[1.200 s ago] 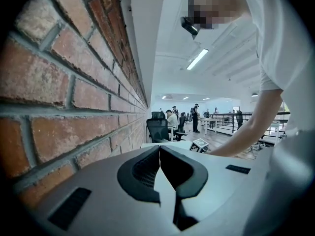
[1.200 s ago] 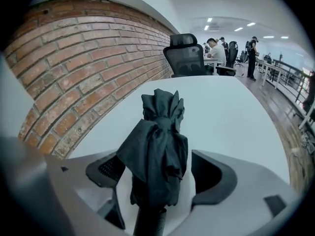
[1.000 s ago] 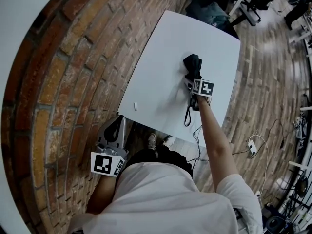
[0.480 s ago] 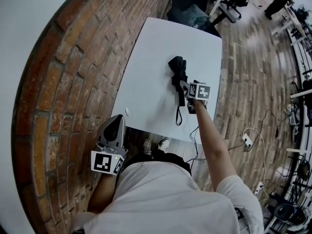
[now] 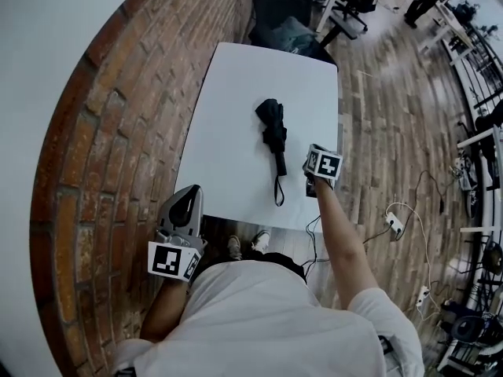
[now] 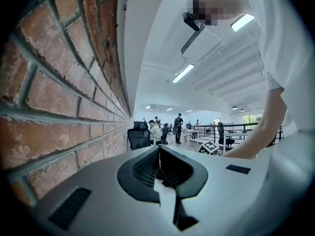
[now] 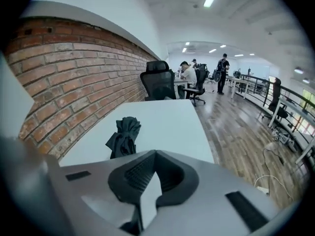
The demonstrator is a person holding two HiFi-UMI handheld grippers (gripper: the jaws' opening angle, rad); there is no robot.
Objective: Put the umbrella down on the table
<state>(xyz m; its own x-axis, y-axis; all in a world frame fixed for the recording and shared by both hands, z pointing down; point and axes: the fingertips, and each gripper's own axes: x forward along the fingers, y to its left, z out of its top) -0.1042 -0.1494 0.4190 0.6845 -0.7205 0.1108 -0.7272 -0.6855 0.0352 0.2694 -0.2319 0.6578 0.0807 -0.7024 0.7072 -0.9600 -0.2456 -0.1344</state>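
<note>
The umbrella (image 5: 273, 136) lies flat on the table (image 5: 228, 93), its long axis running down the table's length, strap (image 5: 277, 192) end nearest. The right gripper (image 5: 318, 166) — clenched on nothing — hangs just right of that end. The left gripper (image 5: 187, 203), also closed and empty, is well apart.

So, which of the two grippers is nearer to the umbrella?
The right gripper: it is over the near edge of the table, beside the handle end of the umbrella. The left gripper is off the table, by the brick wall.

No legible text, label, brand, number or sign anywhere.
</note>
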